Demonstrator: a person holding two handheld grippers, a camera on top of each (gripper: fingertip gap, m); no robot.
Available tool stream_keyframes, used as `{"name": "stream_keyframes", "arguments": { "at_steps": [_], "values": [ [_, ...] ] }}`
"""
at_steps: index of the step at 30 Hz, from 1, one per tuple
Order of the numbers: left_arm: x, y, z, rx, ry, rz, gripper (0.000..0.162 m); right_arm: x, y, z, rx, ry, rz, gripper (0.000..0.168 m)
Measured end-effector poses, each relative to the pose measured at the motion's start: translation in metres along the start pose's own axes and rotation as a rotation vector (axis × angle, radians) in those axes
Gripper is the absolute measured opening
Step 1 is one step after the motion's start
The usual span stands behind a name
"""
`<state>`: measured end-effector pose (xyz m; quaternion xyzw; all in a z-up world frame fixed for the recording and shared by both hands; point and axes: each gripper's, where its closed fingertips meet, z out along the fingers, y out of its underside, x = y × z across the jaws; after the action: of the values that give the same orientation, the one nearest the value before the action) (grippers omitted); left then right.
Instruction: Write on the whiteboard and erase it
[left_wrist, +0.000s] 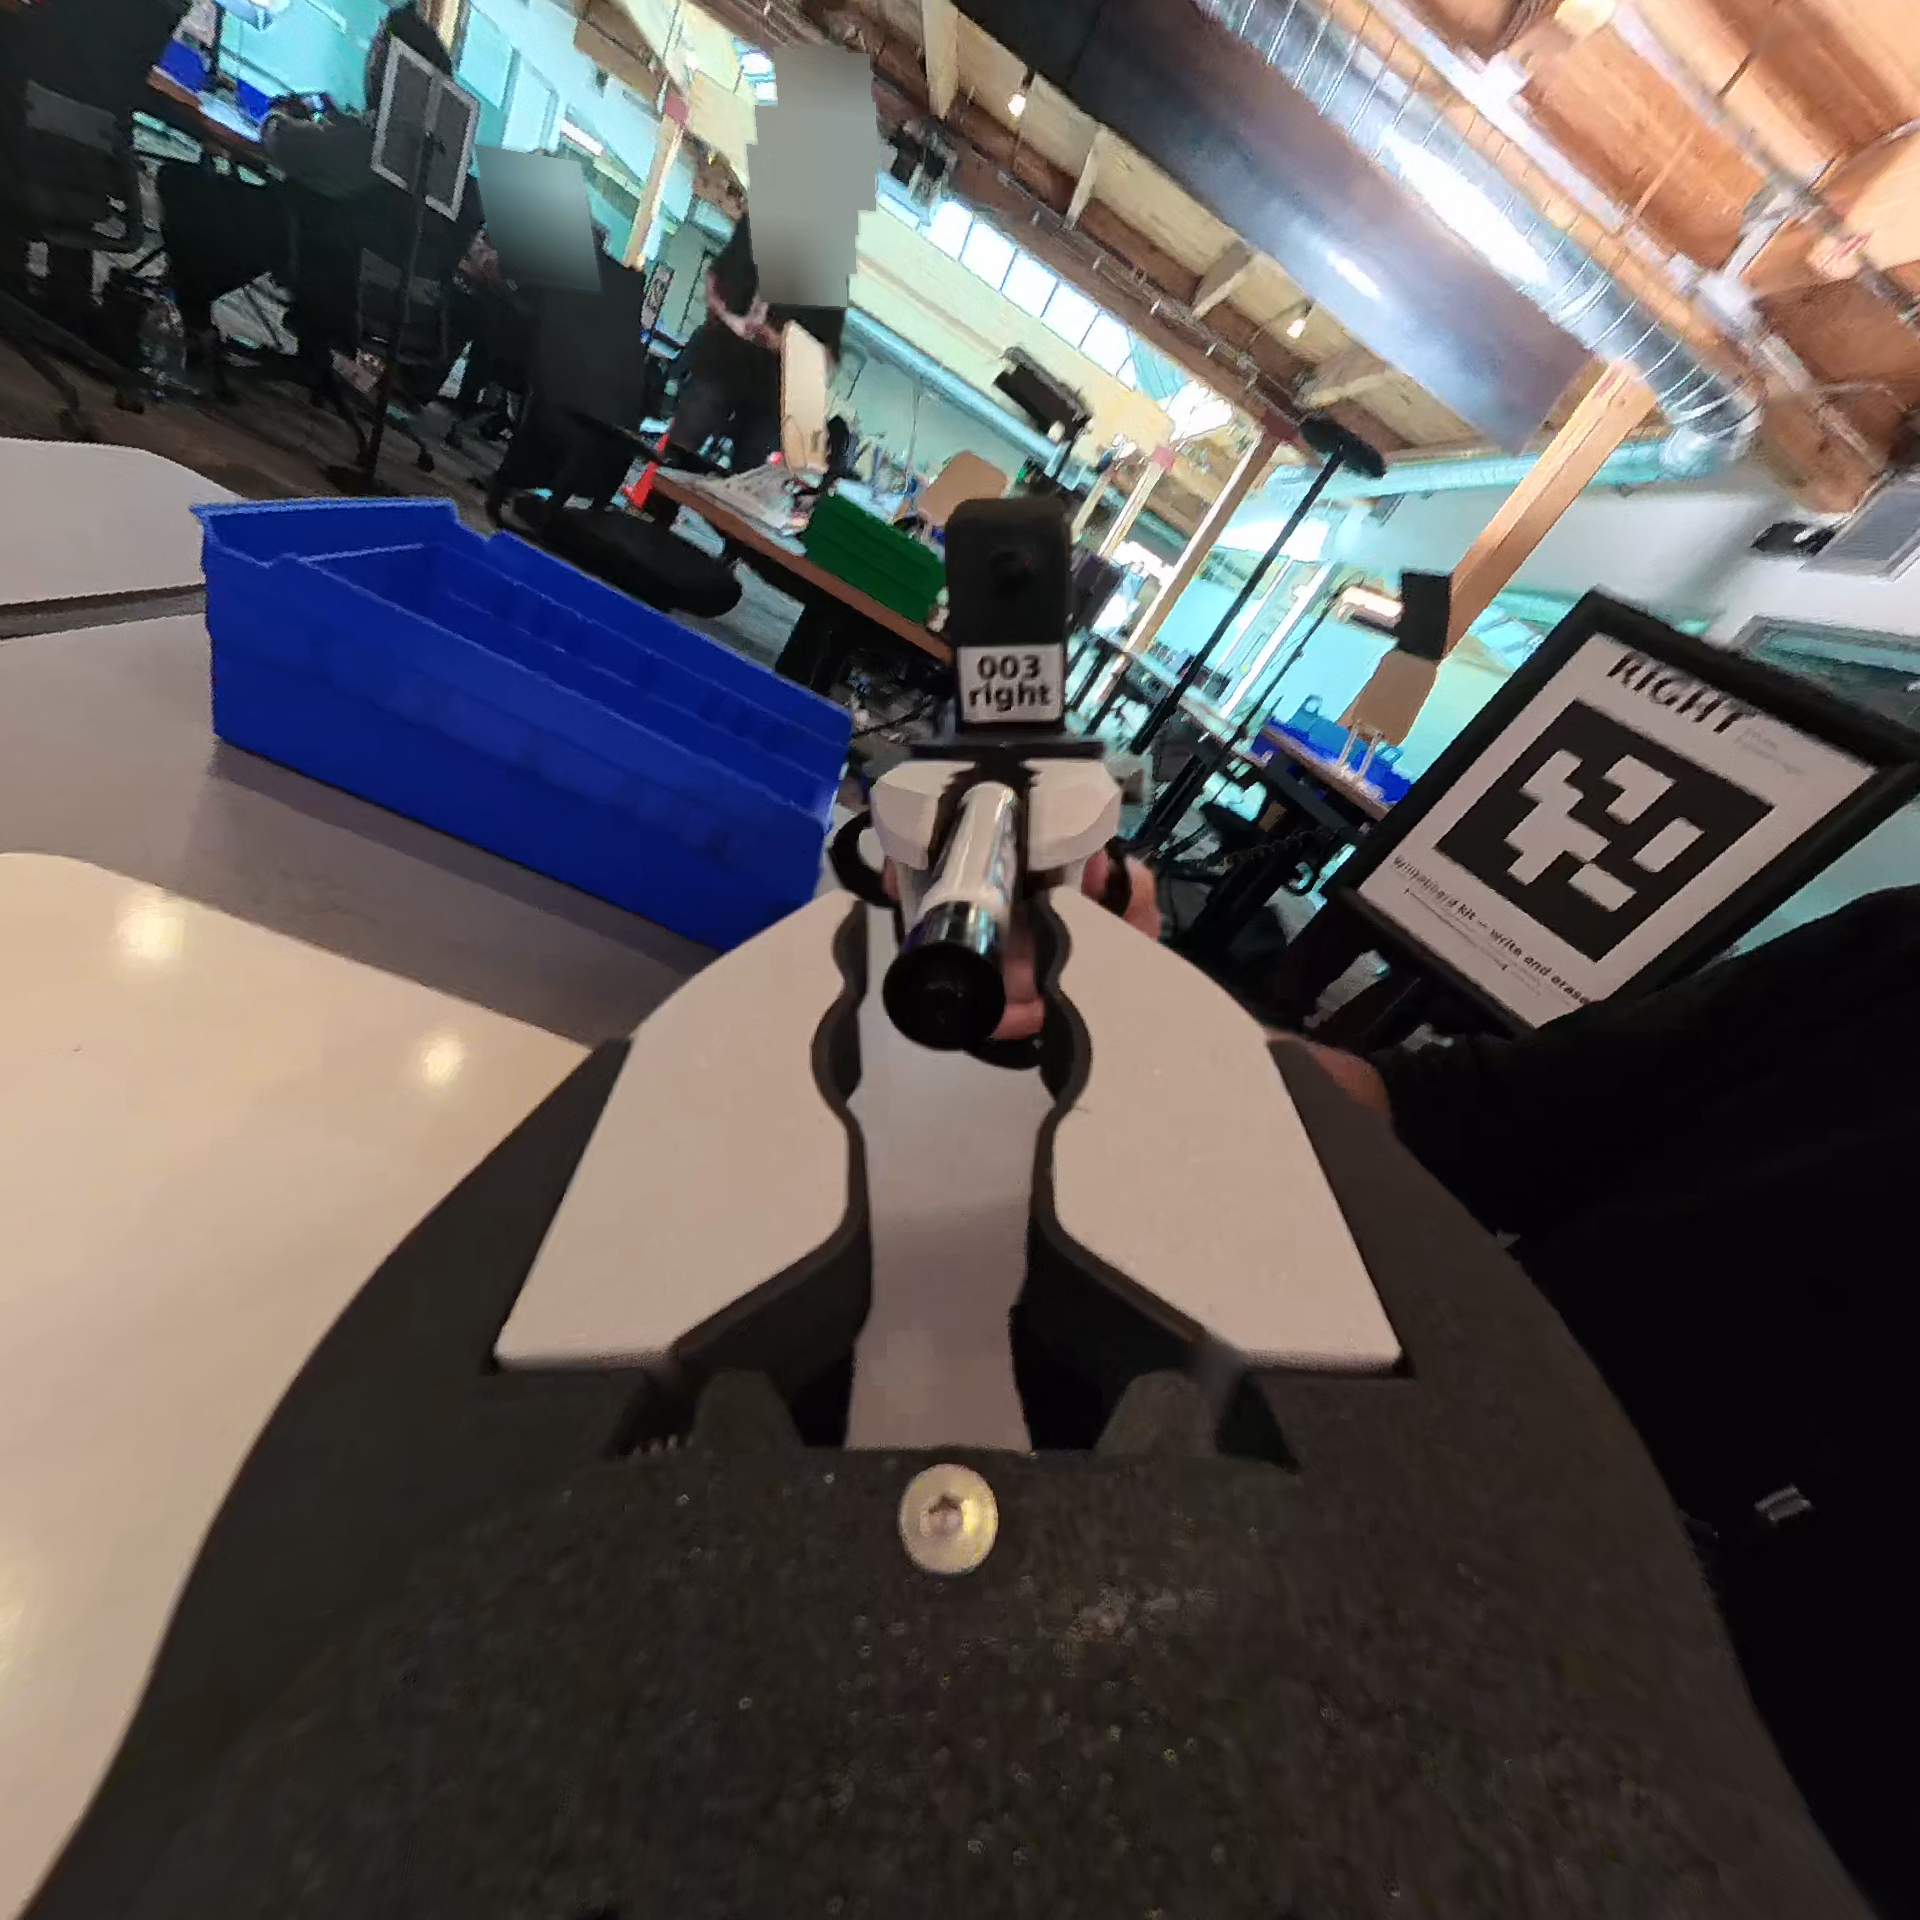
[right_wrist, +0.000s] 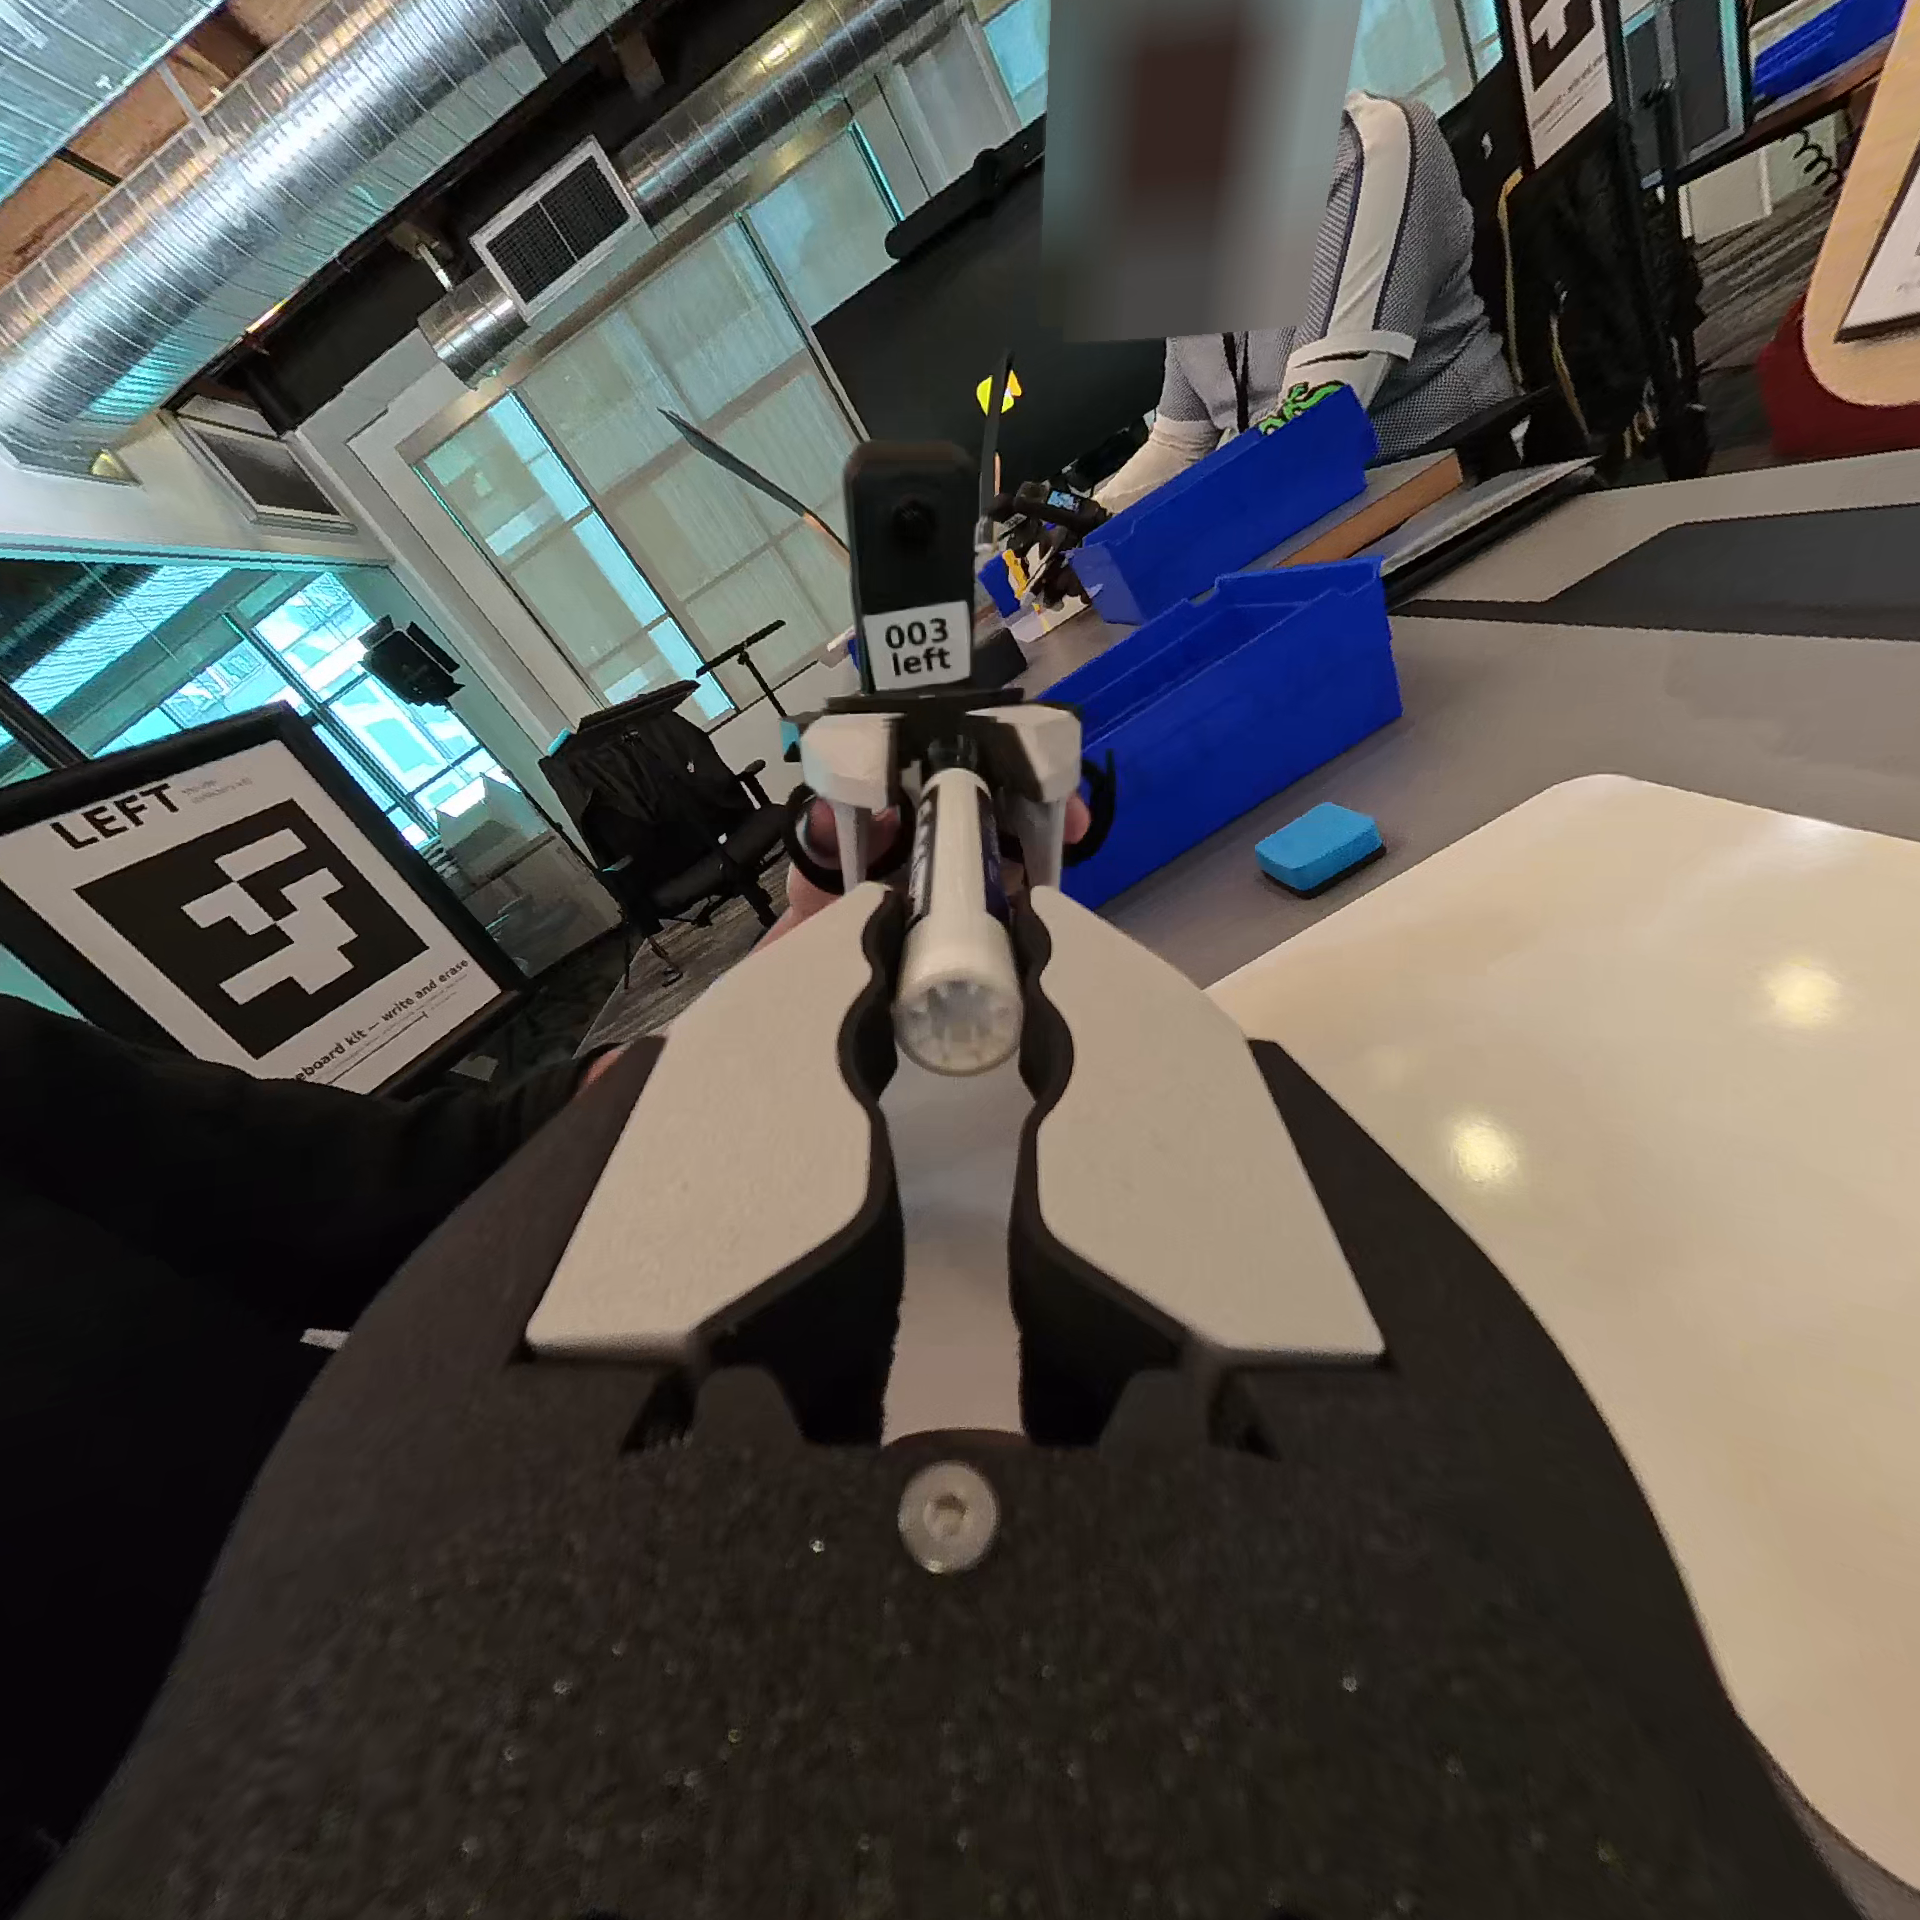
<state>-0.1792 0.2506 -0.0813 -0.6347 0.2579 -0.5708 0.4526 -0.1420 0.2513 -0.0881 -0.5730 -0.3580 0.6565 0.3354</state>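
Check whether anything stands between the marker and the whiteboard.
Nothing visible lies on the whiteboard beside the marker. Only the black cap, held in the left gripper, covers its tip.

Capped marker (left_wrist: 951, 935) midair; blue eraser (right_wrist: 1317, 847) beside whiteboard (right_wrist: 1558, 1039).

A blue plastic bin (left_wrist: 499, 707) sits on the grey table (left_wrist: 94, 769) at 10 o'clock in the left wrist view. A framed black-and-white marker sign (left_wrist: 1621, 821) stands at 2 o'clock. In the right wrist view, 2 more blue bins (right_wrist: 1236, 499) lie at 1 o'clock, and another framed sign (right_wrist: 249, 914) stands at 9 o'clock.
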Motion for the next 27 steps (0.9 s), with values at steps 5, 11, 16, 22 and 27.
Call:
{"name": "stream_keyframes", "arguments": {
  "at_steps": [5,11,16,22,27],
  "values": [
    [-0.004,0.000,-0.012,-0.147,-0.123,0.177,0.044,-0.004,-0.011,0.000,-0.007,-0.016,-0.024,0.020],
    [-0.008,0.001,-0.017,-0.252,-0.181,0.294,0.041,-0.008,-0.017,0.003,-0.023,-0.068,-0.036,0.020],
    [-0.005,-0.003,-0.013,-0.255,-0.147,0.314,0.036,0.001,-0.012,0.006,-0.052,-0.043,-0.040,0.020],
    [-0.007,0.000,-0.012,-0.264,-0.111,0.310,0.021,0.005,-0.012,0.003,-0.066,-0.056,-0.031,0.020],
    [-0.006,0.001,-0.010,-0.254,-0.090,0.299,0.022,0.007,-0.011,0.002,-0.082,-0.062,-0.027,0.020]
  ]
}}
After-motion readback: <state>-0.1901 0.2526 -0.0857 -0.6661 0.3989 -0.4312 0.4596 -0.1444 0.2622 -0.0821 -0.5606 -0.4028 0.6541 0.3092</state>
